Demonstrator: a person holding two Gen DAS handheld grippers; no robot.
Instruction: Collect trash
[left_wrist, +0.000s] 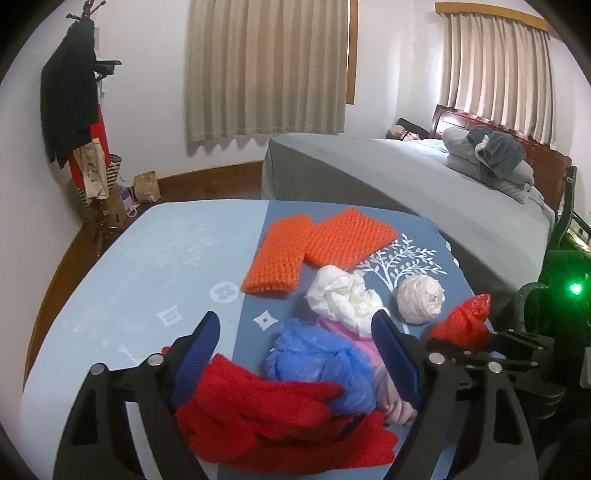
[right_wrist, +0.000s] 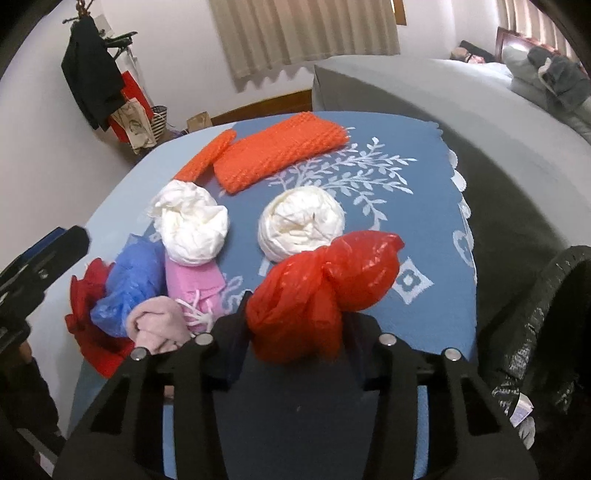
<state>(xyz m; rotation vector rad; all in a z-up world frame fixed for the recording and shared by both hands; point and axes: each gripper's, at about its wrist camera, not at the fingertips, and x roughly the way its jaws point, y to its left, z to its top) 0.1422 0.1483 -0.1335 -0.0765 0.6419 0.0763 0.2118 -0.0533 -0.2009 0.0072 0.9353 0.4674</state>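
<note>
A knotted red plastic bag (right_wrist: 325, 291) is grasped in the right tongs (right_wrist: 295, 325), whose jaws are clenched on its lower bunch, so that the bag bulges out ahead of them just over the near part of the blue patterned cloth (right_wrist: 424, 206). A black trash bag (right_wrist: 535, 332) is seen just to the right of these tongs, its inside hidden, so what has already been collected cannot be told.

The left tongs (left_wrist: 295, 354) are released, with the jaws spread wide and nothing pinched. Between and just beyond them a crumpled blue plastic bag (left_wrist: 317, 362) is found, with a red knitted piece (left_wrist: 273, 413) lying under the jaws on the near side.

Much appears to be left. Ahead of the left tongs a white crumpled bag (left_wrist: 343, 295) and a pale wrapped ball (left_wrist: 421, 295) lie on the counter (left_wrist: 129, 266), and further off an orange mesh piece (left_wrist: 317, 247) is spread flat. A pink item (right_wrist: 195, 284) lies beside the blue bag.

The task is judged to be at an early or middle stage: one piece lifted, several still to be gathered.
</note>
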